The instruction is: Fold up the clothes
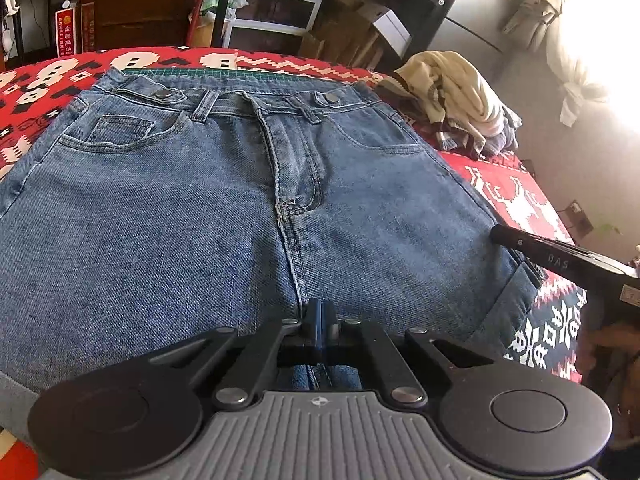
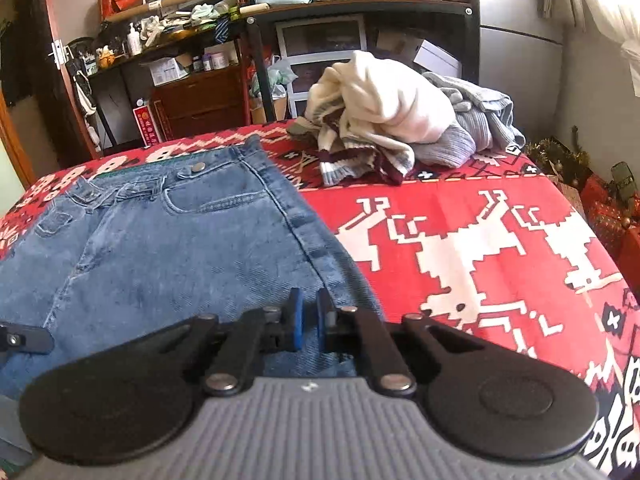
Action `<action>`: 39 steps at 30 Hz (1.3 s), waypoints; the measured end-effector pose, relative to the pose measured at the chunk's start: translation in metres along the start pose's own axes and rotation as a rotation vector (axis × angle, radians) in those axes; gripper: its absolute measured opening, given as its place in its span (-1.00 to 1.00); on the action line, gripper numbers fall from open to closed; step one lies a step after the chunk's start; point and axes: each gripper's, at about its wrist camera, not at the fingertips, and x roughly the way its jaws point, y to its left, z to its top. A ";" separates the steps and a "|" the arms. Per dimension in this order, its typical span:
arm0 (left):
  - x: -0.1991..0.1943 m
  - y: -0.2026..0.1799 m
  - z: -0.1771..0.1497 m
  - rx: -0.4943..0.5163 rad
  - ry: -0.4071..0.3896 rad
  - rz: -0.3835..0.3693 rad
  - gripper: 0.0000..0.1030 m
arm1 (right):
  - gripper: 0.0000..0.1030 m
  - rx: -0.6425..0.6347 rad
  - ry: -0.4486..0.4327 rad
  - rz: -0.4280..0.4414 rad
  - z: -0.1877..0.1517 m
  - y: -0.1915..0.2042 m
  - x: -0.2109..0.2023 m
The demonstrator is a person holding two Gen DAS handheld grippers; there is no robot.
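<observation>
Red patterned blanket holds jeans; right view adds piled sweaters, perhaps.

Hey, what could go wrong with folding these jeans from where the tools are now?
The left tool pinches only a narrow bit of the jeans at the centre seam, so denim may slip out. The right tool is slightly open near the side edge, so lifting now could drag the jeans unevenly. The clothes pile limits space beyond.
</observation>
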 end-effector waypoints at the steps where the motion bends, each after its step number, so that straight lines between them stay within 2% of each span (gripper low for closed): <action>1: 0.000 -0.001 0.001 -0.001 -0.001 -0.009 -0.95 | -0.71 -0.020 -0.001 0.020 0.000 0.007 -0.001; 2: -0.001 -0.002 0.001 -0.003 -0.001 -0.017 -0.95 | -0.71 -0.040 -0.001 0.041 0.000 0.015 -0.002; 5: -0.001 -0.004 0.005 -0.009 -0.019 -0.054 -0.90 | -0.71 -0.112 0.004 0.200 0.002 0.053 -0.002; 9: 0.010 -0.008 0.015 -0.008 -0.019 -0.059 -0.90 | -0.71 -0.251 0.031 0.283 -0.004 0.104 0.007; 12: 0.016 -0.007 0.017 -0.018 -0.008 -0.029 -0.90 | -0.72 -0.303 0.042 0.260 -0.010 0.112 0.012; 14: 0.015 -0.005 0.015 -0.013 -0.010 -0.020 -0.91 | -0.72 -0.282 0.029 0.239 -0.009 0.099 0.011; 16: 0.014 -0.003 0.013 -0.008 -0.014 -0.024 -0.91 | -0.98 -0.255 0.013 0.190 -0.006 0.081 0.012; 17: 0.013 -0.002 0.012 -0.007 -0.015 -0.025 -0.92 | -0.96 -0.242 0.006 0.169 -0.004 0.072 0.013; 20: 0.012 -0.001 0.011 0.000 -0.015 -0.024 -0.93 | -0.87 -0.187 -0.001 0.002 0.003 0.042 0.020; 22: 0.012 0.000 0.011 -0.002 -0.015 -0.025 -0.94 | -1.00 -0.115 -0.005 -0.006 0.005 0.016 0.017; 24: 0.011 0.000 0.011 -0.007 -0.015 -0.025 -0.94 | -1.00 -0.061 -0.005 -0.033 0.009 0.001 0.015; 25: 0.011 0.000 0.011 -0.009 -0.014 -0.026 -0.93 | -1.00 -0.054 -0.005 -0.034 0.009 -0.002 0.012; 26: 0.011 0.001 0.011 -0.013 -0.015 -0.033 -0.93 | -0.84 -0.047 -0.007 -0.021 0.009 0.000 0.010; 27: 0.011 0.001 0.012 -0.018 -0.020 -0.055 -0.90 | -0.80 -0.040 -0.009 -0.007 0.009 0.003 0.008; 31: 0.012 -0.002 0.022 -0.023 -0.057 -0.114 -0.90 | -0.79 -0.129 -0.013 0.143 0.008 0.038 0.007; 35: 0.023 -0.011 0.038 0.005 -0.075 -0.084 -0.90 | -0.79 -0.205 0.012 0.231 0.007 0.076 0.016; 37: 0.028 -0.010 0.042 -0.004 -0.067 -0.065 -0.90 | -0.79 -0.244 0.023 0.250 0.007 0.090 0.023; 39: 0.034 -0.007 0.043 -0.009 -0.042 -0.039 -0.90 | -0.79 -0.258 0.027 0.230 0.006 0.092 0.026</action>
